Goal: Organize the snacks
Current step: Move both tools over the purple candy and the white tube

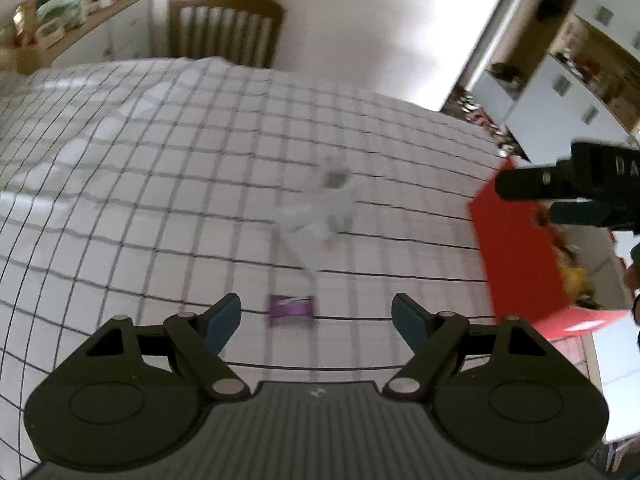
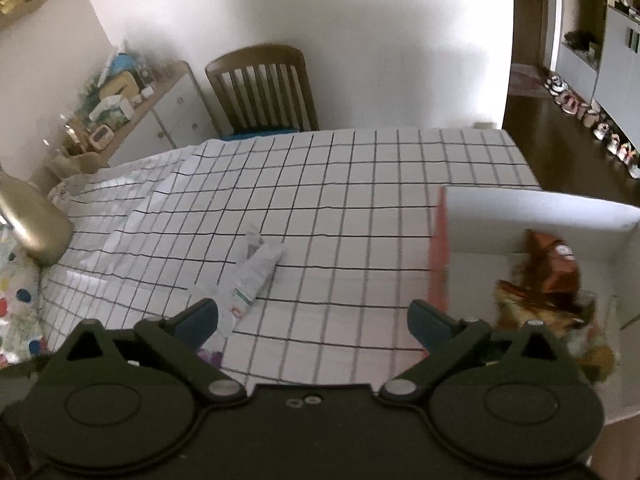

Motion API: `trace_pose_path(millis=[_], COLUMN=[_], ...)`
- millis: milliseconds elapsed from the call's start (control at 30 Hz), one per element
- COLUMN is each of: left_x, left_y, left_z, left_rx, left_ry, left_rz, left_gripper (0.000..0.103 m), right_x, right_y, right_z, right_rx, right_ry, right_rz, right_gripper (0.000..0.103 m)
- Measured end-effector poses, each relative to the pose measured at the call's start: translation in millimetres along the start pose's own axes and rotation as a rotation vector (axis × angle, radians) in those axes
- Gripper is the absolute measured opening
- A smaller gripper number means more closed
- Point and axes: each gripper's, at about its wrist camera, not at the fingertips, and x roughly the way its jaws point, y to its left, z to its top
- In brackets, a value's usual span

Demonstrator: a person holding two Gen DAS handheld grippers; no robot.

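A small purple snack packet [image 1: 291, 310] lies on the checked tablecloth [image 1: 160, 168] just ahead of my left gripper [image 1: 316, 314], which is open and empty above it. A white wrapped snack [image 1: 320, 216] lies farther out; in the right wrist view it [image 2: 256, 270] lies left of centre. A red box [image 1: 516, 248] with white inside walls [image 2: 532, 216] stands at the right and holds brown and yellow snack bags [image 2: 548, 276]. My right gripper [image 2: 314, 320] is open and empty, by the box's left wall; it also shows in the left wrist view [image 1: 560, 196] over the box.
A wooden chair [image 2: 262, 92] stands at the table's far edge. A cluttered sideboard [image 2: 120, 100] stands at the far left. A beige rounded object [image 2: 32, 220] sits at the table's left. A doorway and cabinets [image 2: 580, 60] are at the right.
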Motion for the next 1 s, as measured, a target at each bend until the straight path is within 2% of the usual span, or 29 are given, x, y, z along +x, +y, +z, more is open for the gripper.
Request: trace_pose_path(millis=[267, 633, 833, 1000], left_x=[36, 73, 80, 82], left_y=[32, 25, 12, 1], left_z=[-10, -15, -17, -21], left_rx=[-0.011, -0.013, 0.02, 0.062], left_ry=[0.054, 0.06, 0.038, 0.028], left_rz=[0.003, 0.0, 0.016, 0.069], left_gripper=[0.082, 0.082, 0.082, 0.082], right_x=[62, 133, 160, 174], right_y=[41, 59, 65, 71], right_z=[11, 22, 27, 29], right_rx=[0.002, 0.031, 0.03, 0.025], right_ry=[0.064, 0.173, 0.219, 0.234], right_rz=[-0.064, -0.144, -0.131, -0.116], right_gripper=[0.101, 0.097, 0.089, 0.082])
